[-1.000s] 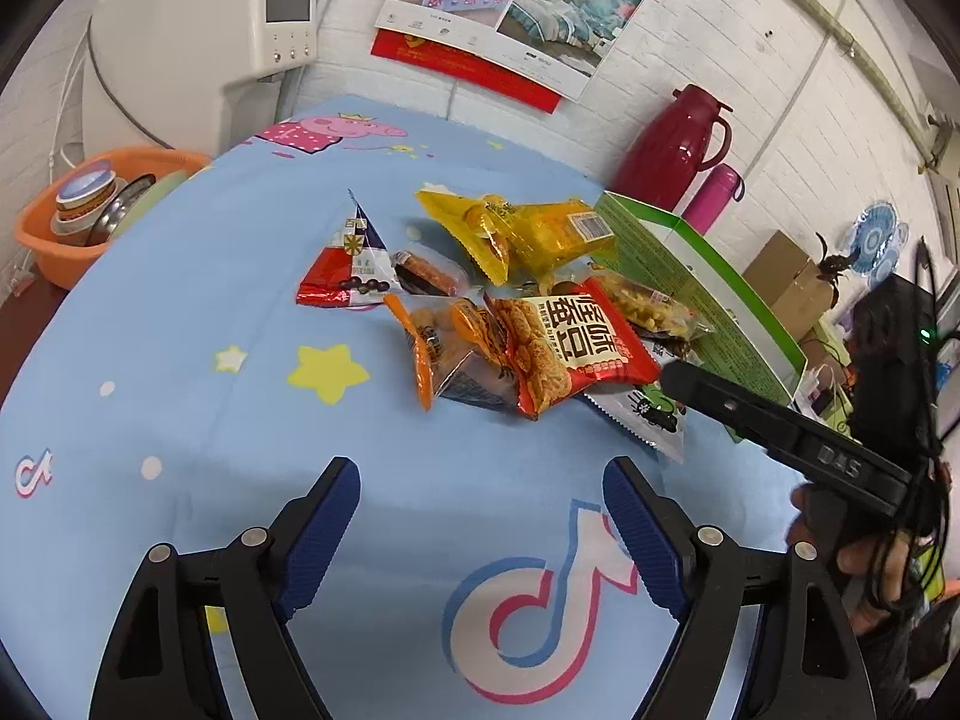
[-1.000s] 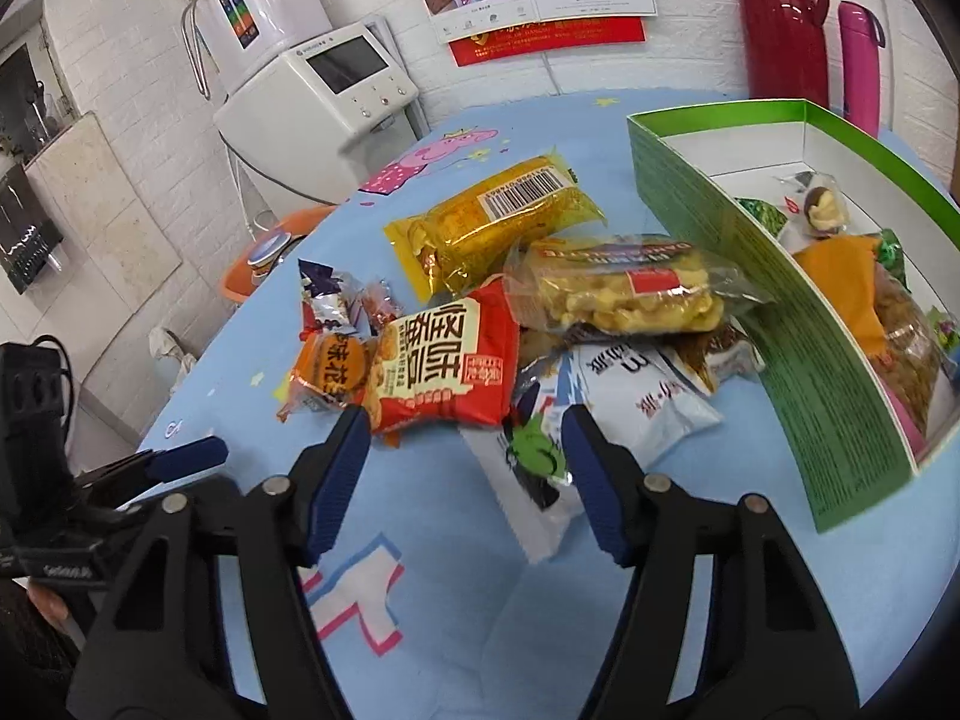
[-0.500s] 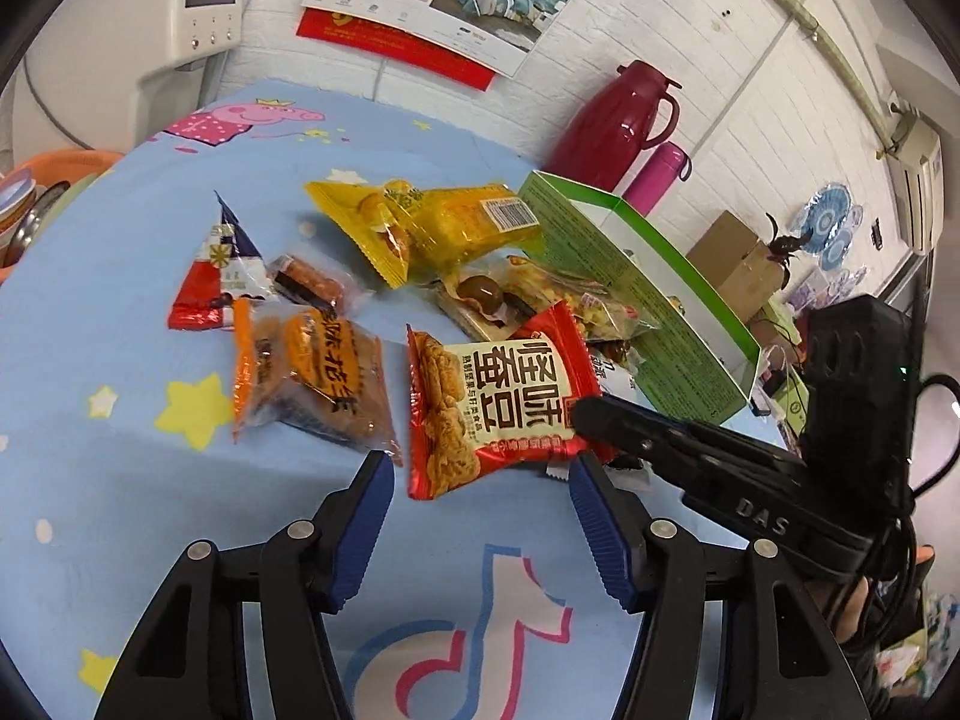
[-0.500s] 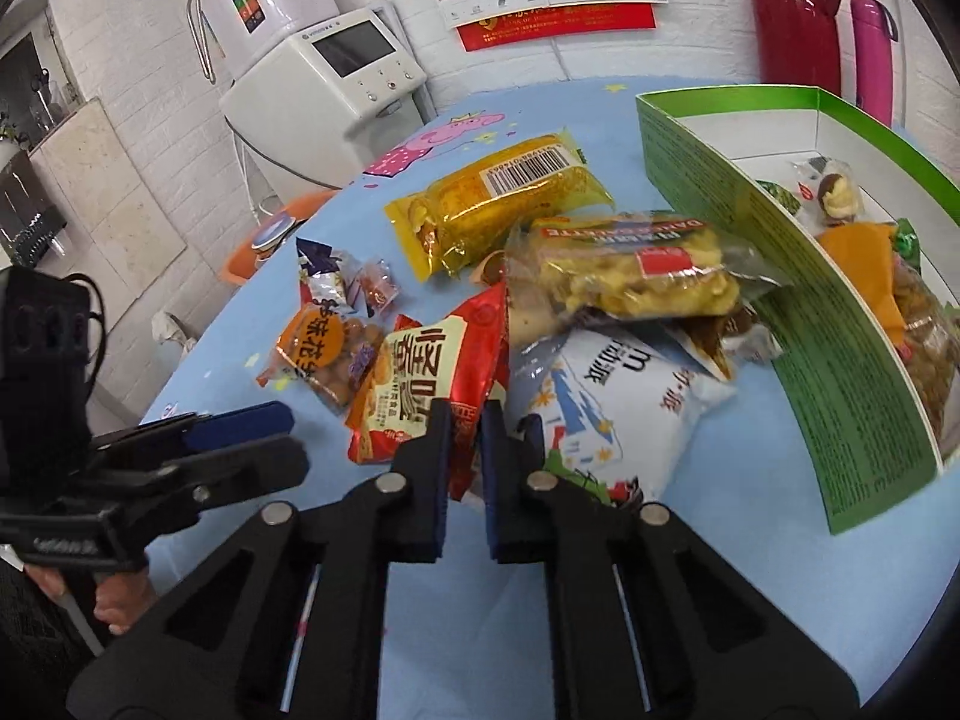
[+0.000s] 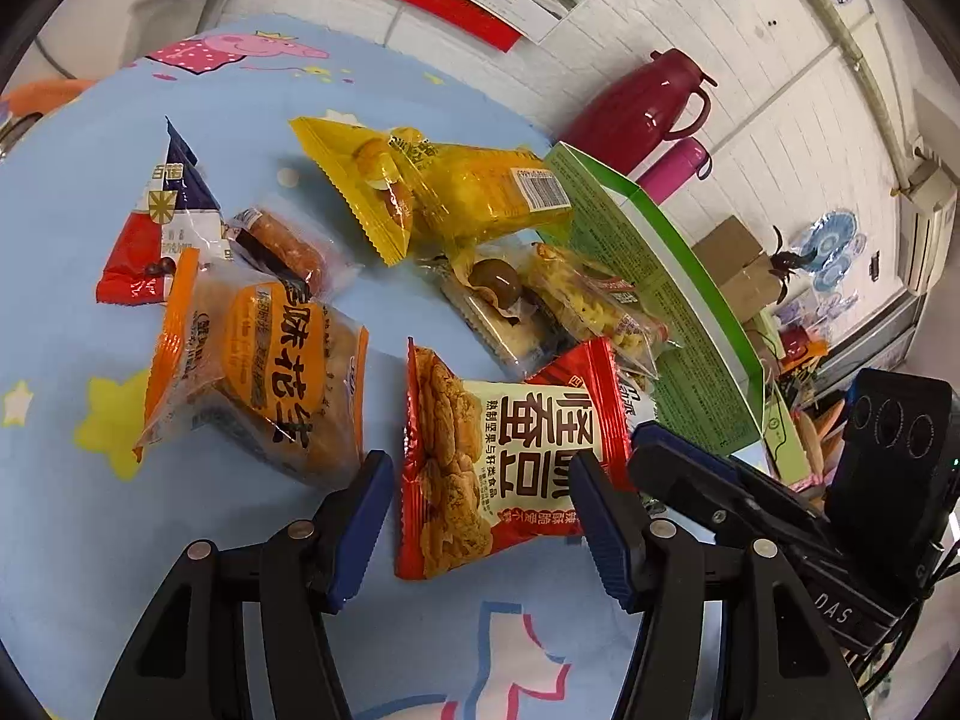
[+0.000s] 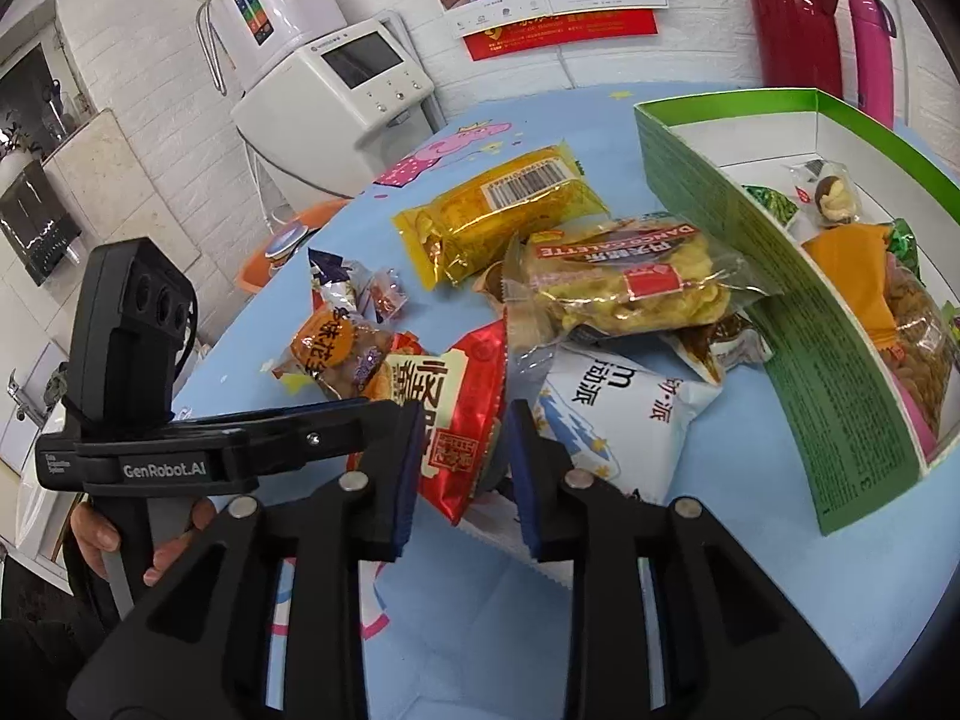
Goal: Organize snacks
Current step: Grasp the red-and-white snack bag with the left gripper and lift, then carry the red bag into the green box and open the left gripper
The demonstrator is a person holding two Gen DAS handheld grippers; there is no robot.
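Note:
A red snack bag [image 5: 510, 456] [image 6: 462, 396] stands tilted up off the blue tablecloth. My right gripper [image 6: 462, 480] [image 5: 654, 456] has its jaws partway closed on the bag's near corner, pads touching both sides. My left gripper [image 5: 480, 516] is open and straddles the same bag, its pads just outside the bag's edges. To the right stands an open green box [image 6: 810, 312] [image 5: 648, 300] that holds several snacks. Loose beside the red bag lie an orange bag [image 5: 264, 372], a yellow bag [image 5: 456, 192], a clear biscuit pack [image 6: 624, 282] and a white bag [image 6: 618, 408].
A red-and-blue triangular packet [image 5: 162, 228] lies at the far left of the pile. A red thermos [image 6: 792, 12] and a pink bottle [image 6: 870, 54] stand behind the box. A white appliance [image 6: 348, 96] is beyond the table's edge. A hand [image 6: 174, 546] holds the left gripper's handle.
My right gripper went from wide open to nearly shut, then widened a little around the red bag. The bag has tilted up. My left gripper moved forward and narrowed around it.

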